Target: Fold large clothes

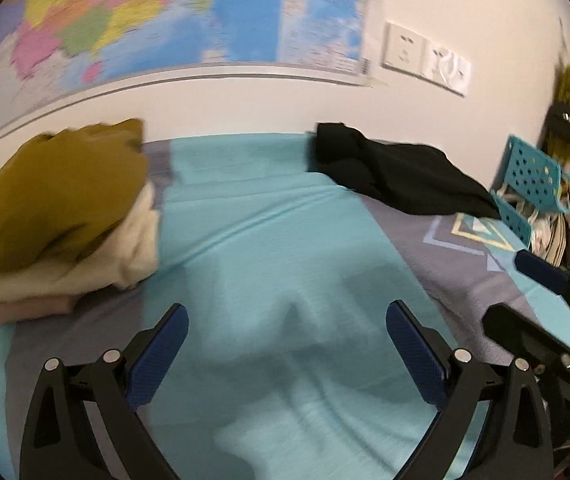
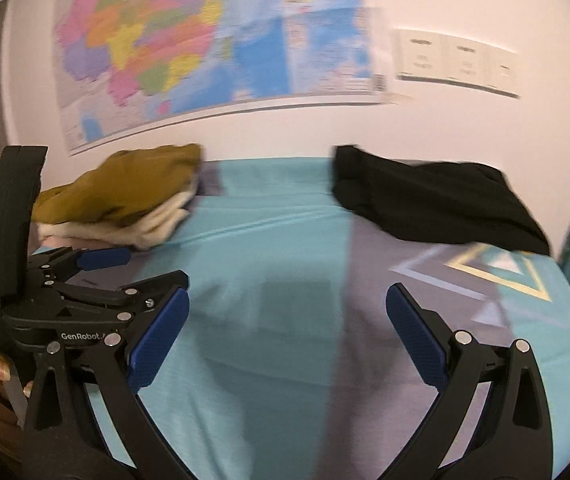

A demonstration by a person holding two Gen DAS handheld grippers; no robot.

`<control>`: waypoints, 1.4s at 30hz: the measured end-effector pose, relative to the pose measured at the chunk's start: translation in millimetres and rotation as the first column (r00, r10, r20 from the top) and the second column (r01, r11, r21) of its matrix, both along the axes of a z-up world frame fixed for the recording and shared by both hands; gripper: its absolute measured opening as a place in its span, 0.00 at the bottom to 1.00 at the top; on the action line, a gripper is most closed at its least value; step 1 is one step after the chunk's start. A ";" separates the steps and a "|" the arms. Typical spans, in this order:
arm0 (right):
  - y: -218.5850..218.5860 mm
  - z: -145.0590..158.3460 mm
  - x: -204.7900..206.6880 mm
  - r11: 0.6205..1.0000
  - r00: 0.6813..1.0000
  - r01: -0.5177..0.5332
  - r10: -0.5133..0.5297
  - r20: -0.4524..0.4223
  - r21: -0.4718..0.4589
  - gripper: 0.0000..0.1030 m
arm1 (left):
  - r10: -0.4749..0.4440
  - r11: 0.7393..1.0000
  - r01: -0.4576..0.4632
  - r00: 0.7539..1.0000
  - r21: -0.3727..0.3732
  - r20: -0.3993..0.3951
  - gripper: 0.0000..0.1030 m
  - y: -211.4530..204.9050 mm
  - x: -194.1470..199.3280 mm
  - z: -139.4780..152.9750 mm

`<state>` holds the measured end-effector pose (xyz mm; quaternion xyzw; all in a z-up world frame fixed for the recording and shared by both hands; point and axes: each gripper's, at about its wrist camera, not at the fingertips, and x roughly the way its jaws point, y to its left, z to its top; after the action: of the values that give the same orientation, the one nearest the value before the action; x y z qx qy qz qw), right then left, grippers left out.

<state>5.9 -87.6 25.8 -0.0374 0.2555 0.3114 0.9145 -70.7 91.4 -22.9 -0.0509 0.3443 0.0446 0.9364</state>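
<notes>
Bedspread (image 1: 269, 240) beneath spread, tilted left hand-held gripper (image 1: 287, 356)

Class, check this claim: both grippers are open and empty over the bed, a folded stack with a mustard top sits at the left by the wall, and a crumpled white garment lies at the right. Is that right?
One detail is wrong: the crumpled garment at the right is black, not white, as the right wrist view shows. The rest stands: the left gripper and right gripper are open and empty over the bed, and the mustard-topped stack sits at the left by the wall.

"GenRobot" (white) on left tongs (image 2: 103, 280)
</notes>
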 end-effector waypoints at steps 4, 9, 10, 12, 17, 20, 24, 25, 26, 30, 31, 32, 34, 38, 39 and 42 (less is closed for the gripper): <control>-24.6 -3.6 7.1 0.998 0.998 0.055 -0.054 -0.027 0.006 0.94 | -0.049 0.999 0.049 0.998 0.002 -0.027 0.64 -17.9 17.5 -3.7; -45.2 -5.7 11.1 0.996 0.995 0.088 -0.086 -0.048 0.030 0.94 | -0.077 0.997 0.078 0.997 0.027 -0.023 0.93 -37.7 25.9 -3.8; -48.9 -6.1 11.7 0.996 0.995 0.087 -0.086 -0.050 0.035 0.94 | -0.090 0.996 0.091 0.996 0.026 -0.029 0.93 -41.0 27.5 -3.7; -55.2 -6.0 11.5 0.994 0.994 0.100 -0.098 -0.050 0.044 0.94 | -0.119 0.992 0.120 0.992 0.029 -0.034 0.93 -48.1 31.2 -3.9; -70.1 -7.4 18.9 0.987 0.989 0.128 -0.119 -0.089 0.100 0.94 | -0.139 0.987 0.139 0.990 0.081 -0.002 0.93 -62.4 30.8 -2.3; -75.3 -7.5 21.4 0.986 0.990 0.113 -0.101 -0.101 0.124 0.94 | -0.158 0.986 0.159 0.987 0.058 -0.028 0.92 -64.7 36.7 -3.0; -78.3 -4.2 21.9 0.985 0.991 0.112 -0.101 -0.091 0.128 0.94 | -0.146 0.988 0.149 0.987 0.040 -0.062 0.57 -64.0 46.3 -6.0; -79.0 -3.4 22.6 0.986 0.991 0.110 -0.098 -0.095 0.129 0.95 | -0.144 0.989 0.146 0.987 0.030 -0.071 0.57 -63.7 50.1 -6.8; -80.2 -2.7 24.1 0.985 0.990 0.113 -0.101 -0.098 0.127 0.95 | -0.137 0.990 0.140 0.988 0.028 -0.071 0.57 -63.4 52.3 -6.7; -80.7 -1.1 25.4 0.986 0.989 0.133 -0.126 -0.073 0.097 0.94 | -0.125 0.991 0.126 0.992 0.047 -0.012 0.94 -67.6 51.6 0.8; -81.2 -1.0 25.7 0.985 0.989 0.143 -0.137 -0.062 0.094 0.94 | -0.130 0.991 0.130 0.992 0.046 -0.003 0.93 -68.5 51.6 2.8; -82.6 -0.9 26.0 0.985 0.989 0.142 -0.137 -0.056 0.095 0.94 | -0.132 0.990 0.132 0.991 0.050 0.006 0.93 -70.1 52.0 4.4; -84.3 -0.7 28.2 0.984 0.988 0.151 -0.146 -0.057 0.090 0.94 | -0.130 0.990 0.129 0.991 0.064 0.014 0.93 -72.6 54.3 6.5; -86.5 0.3 33.5 0.983 0.986 0.162 -0.156 -0.064 0.089 0.94 | -0.146 0.988 0.145 0.989 0.050 -0.001 0.93 -76.5 59.7 7.7; -86.5 0.9 34.3 0.983 0.985 0.165 -0.160 -0.063 0.085 0.94 | -0.142 0.989 0.142 0.990 0.047 0.000 0.93 -77.1 60.9 8.2; -87.0 3.2 37.8 0.981 0.984 0.174 -0.169 -0.064 0.081 0.94 | -0.141 0.989 0.142 0.990 0.040 -0.009 0.93 -78.0 63.9 8.1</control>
<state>43.7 -174.5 29.0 0.0331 0.2701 0.2431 0.9311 -6.8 13.4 -14.9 -0.0070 0.3490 -0.0148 0.9370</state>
